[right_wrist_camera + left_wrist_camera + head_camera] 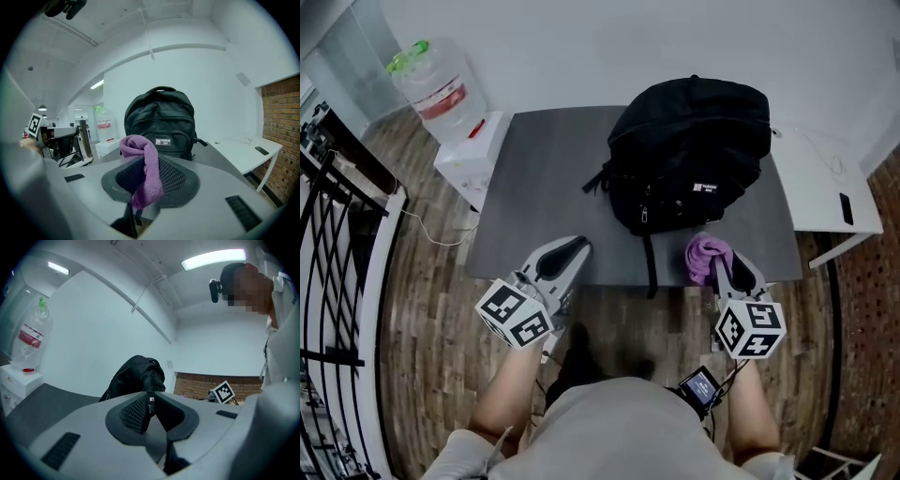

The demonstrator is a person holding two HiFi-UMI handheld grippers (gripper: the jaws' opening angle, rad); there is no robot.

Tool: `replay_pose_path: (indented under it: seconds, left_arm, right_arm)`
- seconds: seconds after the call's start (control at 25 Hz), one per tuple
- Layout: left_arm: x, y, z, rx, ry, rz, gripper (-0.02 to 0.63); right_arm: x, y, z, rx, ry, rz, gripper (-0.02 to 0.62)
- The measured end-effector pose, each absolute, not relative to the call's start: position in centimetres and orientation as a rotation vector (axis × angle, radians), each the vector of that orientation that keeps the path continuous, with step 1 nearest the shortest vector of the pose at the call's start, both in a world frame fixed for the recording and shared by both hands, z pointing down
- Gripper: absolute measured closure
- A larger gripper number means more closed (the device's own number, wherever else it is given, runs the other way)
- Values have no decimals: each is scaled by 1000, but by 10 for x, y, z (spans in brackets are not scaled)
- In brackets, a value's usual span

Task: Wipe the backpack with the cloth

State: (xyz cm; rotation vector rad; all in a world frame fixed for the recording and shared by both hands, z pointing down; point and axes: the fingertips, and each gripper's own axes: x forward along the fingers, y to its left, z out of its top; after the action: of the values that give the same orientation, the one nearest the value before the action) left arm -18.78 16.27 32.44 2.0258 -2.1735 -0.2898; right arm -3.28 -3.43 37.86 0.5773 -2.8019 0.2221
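Backpack [694, 150] found upright and black toward one o'clock on the grey table [534, 187], front pocket turned to six o'clock. Pinched purple cloth [708, 253] between the pads of the right gripper [724, 272], at five o'clock from the bag and near its base, loose end draped over the jaws. Held left gripper [578, 248] at seven o'clock over the table's near edge, empty, jaws drawn in, tips apparently touching.

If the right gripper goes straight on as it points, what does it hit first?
Probably the backpack: it stands dead ahead of the right gripper, whose held cloth would touch first. The gap between looks free.
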Motion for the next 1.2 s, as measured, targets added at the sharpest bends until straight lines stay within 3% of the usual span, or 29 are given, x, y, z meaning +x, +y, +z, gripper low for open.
replay_pose_path:
  seconds: [0.64, 1.2]
  left_arm:
    - [-295, 138, 324, 2448, -1608, -280, 565]
    - [-281, 136, 316, 2469, -1499, -326, 565]
  right_arm:
    - [-131, 9, 321, 1076, -2785, 197, 502]
    - [-174, 29, 237, 999, -2909, 5, 502]
